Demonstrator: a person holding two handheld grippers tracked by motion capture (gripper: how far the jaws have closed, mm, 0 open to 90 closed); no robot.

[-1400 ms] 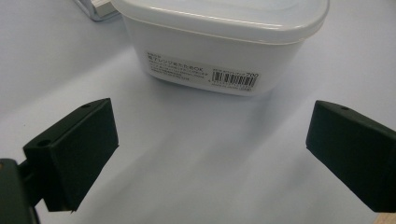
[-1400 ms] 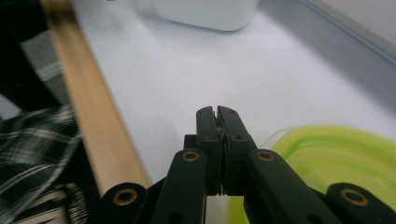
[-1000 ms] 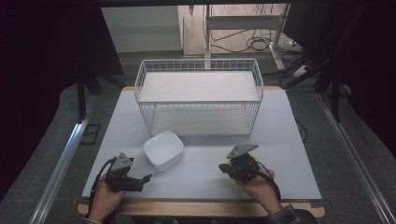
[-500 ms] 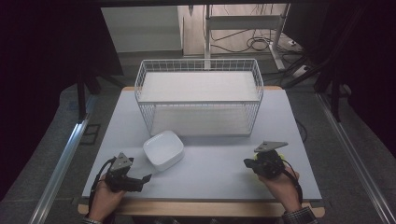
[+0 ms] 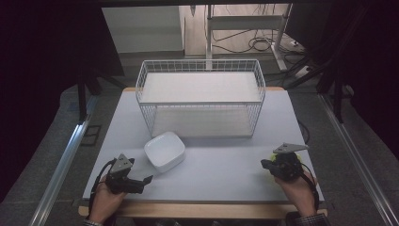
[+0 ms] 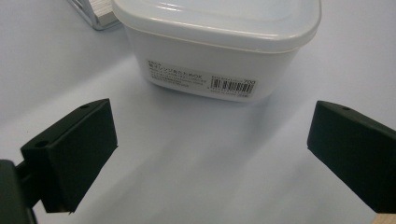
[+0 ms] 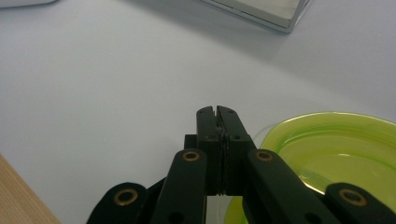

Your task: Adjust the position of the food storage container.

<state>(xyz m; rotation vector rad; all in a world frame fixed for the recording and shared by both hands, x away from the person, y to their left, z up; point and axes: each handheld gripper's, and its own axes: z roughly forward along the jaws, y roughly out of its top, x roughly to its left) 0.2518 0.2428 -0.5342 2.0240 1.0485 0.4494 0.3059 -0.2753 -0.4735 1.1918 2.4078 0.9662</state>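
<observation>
Sitting near the white table's [image 5: 211,167] front-left, the lidded white container [image 5: 164,150] is facing the left gripper [image 5: 141,180], whose jaws are spreading wide just short of it. The right gripper [image 5: 264,164], jaws pressing together, is overlapping a green plate [image 7: 336,149] near the right edge; a wire basket [image 5: 200,96] is standing behind.

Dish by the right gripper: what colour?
Translucent lime green dish, clearest in the right gripper view.

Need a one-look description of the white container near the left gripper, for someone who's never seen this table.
Start at the white wire basket at the table's far middle. Just in front of its left corner sits the white container, ahead of the open left gripper. It is square with rounded corners, with a barcode label on its side.
</observation>
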